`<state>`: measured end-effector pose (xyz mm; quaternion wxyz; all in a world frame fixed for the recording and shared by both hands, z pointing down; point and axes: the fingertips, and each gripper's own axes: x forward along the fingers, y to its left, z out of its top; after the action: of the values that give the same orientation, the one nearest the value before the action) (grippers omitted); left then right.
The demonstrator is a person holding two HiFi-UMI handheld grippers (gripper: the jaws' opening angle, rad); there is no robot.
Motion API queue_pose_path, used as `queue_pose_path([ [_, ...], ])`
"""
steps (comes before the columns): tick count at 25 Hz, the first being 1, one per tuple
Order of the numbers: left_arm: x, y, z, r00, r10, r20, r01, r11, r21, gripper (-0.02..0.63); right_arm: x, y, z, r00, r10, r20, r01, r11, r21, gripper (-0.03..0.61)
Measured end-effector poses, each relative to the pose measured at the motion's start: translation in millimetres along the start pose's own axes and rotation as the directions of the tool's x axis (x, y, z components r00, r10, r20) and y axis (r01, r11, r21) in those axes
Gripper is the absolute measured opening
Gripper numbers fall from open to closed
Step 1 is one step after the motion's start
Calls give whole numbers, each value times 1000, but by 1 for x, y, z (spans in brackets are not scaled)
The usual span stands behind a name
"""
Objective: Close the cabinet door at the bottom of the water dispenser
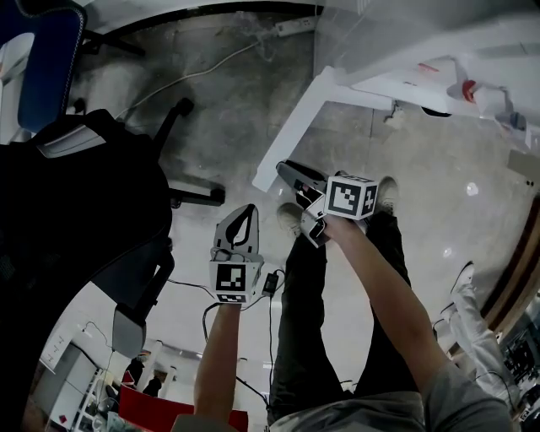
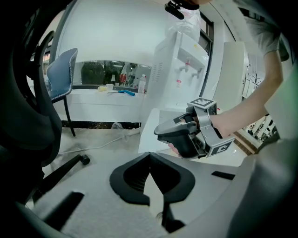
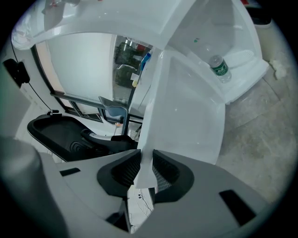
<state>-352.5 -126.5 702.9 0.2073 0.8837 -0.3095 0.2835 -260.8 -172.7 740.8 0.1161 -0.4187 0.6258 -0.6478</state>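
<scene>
Two grippers are counted. The right gripper point(image 3: 145, 160) is clamped on the free edge of the door point(image 3: 186, 116), and the white panel is pinched between both pads. The left gripper point(image 2: 150, 154) is closed on nothing, its tips met, and in the head view it is held at 7 o'clock of the right one. One cube is carried on each, the right cube point(image 1: 350, 196) and the left cube point(image 1: 234, 278). Only black-and-white squares are printed on them, no letters.

One door is seen. It is stood open, swung out from the cabinet point(image 3: 242, 60) at the foot of the dispenser point(image 2: 184, 60). In the right gripper view the cabinet is found at 1 o'clock, and one bottle point(image 3: 219, 67) is seen inside. Its label is green, but the print cannot be read. Two taps point(image 1: 469, 89) are counted on the dispenser, one tipped red.

Two chairs are seen in the head view: a black chair point(image 1: 84, 194) at 9 o'clock and a blue chair point(image 1: 42, 67) at 10 o'clock. One power strip point(image 1: 295, 25) is laid on the floor at 12 o'clock.
</scene>
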Motion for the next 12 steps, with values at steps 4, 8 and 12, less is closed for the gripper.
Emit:
queue_pose_path([
  [4, 6, -14, -6, 1000, -23, -6, 23, 999, 22, 8, -15, -4, -2, 1000, 3, -29, -4, 1000, -18, 80],
  [8, 17, -40, -11, 997, -70, -28, 72, 996, 57, 9, -37, -11, -3, 998, -9, -56, 7, 999, -41, 77],
  [12, 30, -65, -20, 990, -114, -79, 122, 987, 102, 9, -58, -19, -2, 997, -25, -75, 20, 998, -59, 74],
])
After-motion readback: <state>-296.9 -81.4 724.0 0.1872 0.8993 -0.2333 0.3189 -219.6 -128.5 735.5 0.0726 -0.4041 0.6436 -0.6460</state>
